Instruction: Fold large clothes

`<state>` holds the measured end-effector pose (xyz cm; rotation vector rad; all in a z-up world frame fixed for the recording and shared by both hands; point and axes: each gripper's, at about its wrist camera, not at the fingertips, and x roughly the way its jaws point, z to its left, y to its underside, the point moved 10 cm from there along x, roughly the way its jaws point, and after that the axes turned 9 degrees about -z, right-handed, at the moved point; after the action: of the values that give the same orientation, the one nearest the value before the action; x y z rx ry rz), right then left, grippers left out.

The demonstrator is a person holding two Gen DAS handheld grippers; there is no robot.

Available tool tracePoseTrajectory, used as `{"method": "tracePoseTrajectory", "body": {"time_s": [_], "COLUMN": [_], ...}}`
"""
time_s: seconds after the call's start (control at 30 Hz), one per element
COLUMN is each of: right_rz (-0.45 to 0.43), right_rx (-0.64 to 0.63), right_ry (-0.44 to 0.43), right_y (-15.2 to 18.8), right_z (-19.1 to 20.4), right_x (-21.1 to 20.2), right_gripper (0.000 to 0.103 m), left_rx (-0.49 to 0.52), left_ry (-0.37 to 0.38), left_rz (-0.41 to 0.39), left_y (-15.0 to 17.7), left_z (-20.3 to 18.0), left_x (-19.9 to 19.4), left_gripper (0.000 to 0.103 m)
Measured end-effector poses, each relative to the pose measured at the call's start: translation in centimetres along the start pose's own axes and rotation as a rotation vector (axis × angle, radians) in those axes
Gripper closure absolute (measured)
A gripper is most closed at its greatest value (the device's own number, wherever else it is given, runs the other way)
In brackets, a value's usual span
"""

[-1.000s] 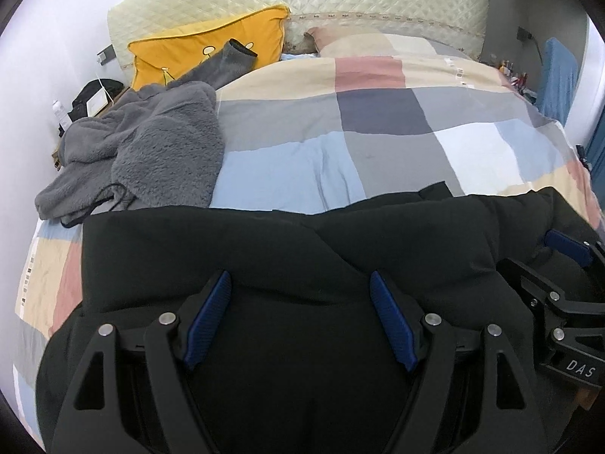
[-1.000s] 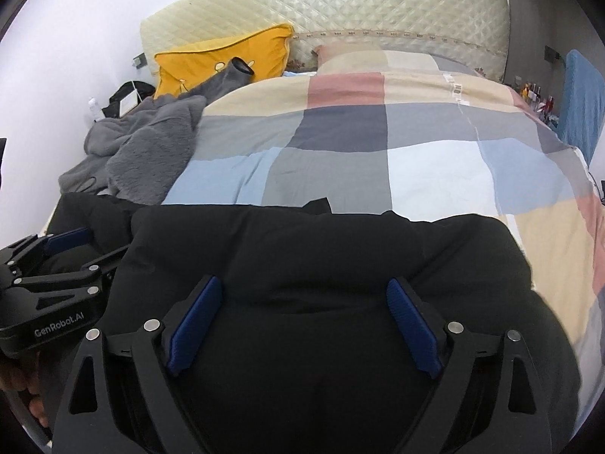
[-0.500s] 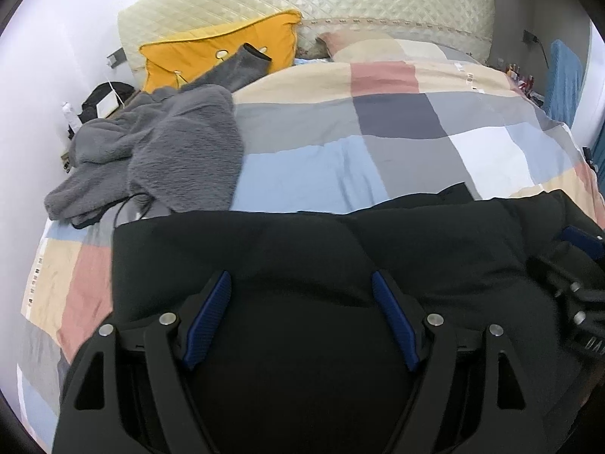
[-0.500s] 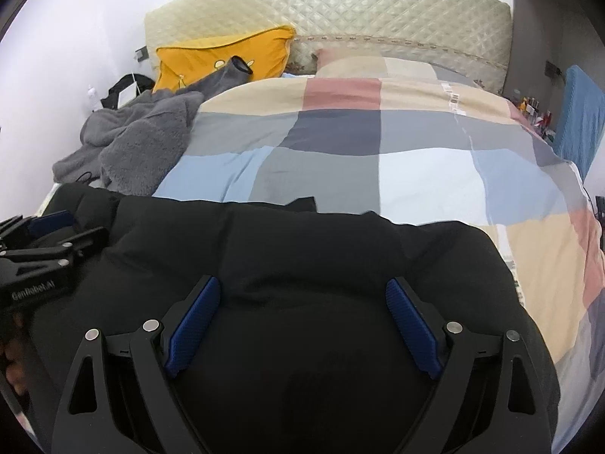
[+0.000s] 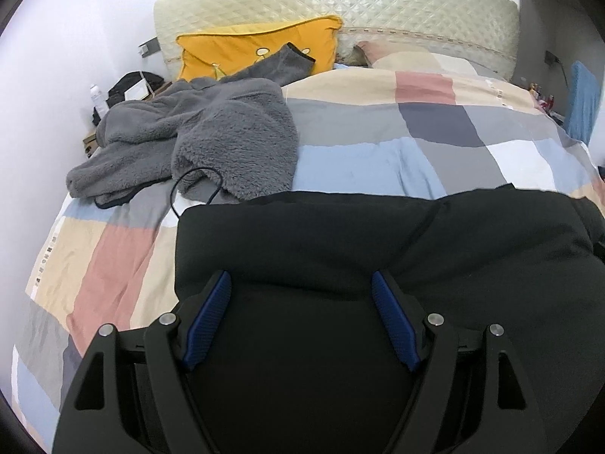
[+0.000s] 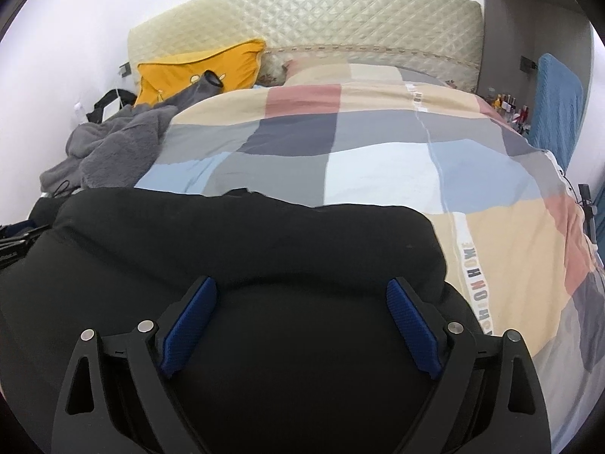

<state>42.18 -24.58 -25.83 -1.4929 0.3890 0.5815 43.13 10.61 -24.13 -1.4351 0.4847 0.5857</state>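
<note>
I've got both grippers angled down over the near end of the bed (image 5: 378, 143), side by side. The left gripper (image 5: 300, 317) and right gripper (image 6: 302, 321) each have their jaws spread wide around thick bulges of the black coat (image 5: 378, 242), blue pads (image 6: 412, 325) pressed into the fabric. The coat lies bunched across the bed's near edge, below the grey fleece (image 5: 211, 136).

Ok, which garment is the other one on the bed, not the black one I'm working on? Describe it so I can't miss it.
Start at the quilted headboard and the yellow pillow leaning on it. Just in front of that pillow, at the bed's left edge in both views, lies the grey fleece garment in a loose heap. It is fluffy and unfolded, unlike the smooth black coat.
</note>
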Motion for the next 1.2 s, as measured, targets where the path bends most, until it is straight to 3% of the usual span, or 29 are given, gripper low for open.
{"method": "tracePoseTrajectory", "body": {"time_s": [0.23, 0.43, 0.6, 0.8, 0.97, 1.2], "right_rz": [-0.012, -0.02, -0.053, -0.116, -0.21, -0.333], "right_rx": [0.061, 0.113, 0.208, 0.175, 0.114, 0.036], "right_ry": [-0.032, 0.005, -0.025, -0.072, -0.086, -0.115], "right_y": [0.8, 0.5, -1.4, -4.6, -7.8, -10.9], "right_z": [-0.4, -1.1, -1.0, 2.2, 5.1, 9.0], "right_x": [0.4, -0.9, -4.3, -10.7, -16.9, -27.0], "right_gripper": [0.005, 0.003, 0.001, 0.0, 0.0, 0.0], "left_rx": [0.013, -0.01, -0.029, -0.093, -0.09, -0.075], "left_ry": [0.008, 0.003, -0.013, 0.039, 0.082, 0.082], "left_rz": [-0.037, 0.007, 0.028, -0.041, -0.137, -0.225], "left_y": [0.5, 0.6, 0.1, -3.4, -6.2, -8.2], "left_z": [-0.8, 0.0, 0.6, 0.3, -1.3, -1.3], "left_x": [-0.1, -0.1, -2.1, -8.7, -16.6, -27.2], "left_gripper": [0.026, 0.02, 0.019, 0.019, 0.017, 0.016]}}
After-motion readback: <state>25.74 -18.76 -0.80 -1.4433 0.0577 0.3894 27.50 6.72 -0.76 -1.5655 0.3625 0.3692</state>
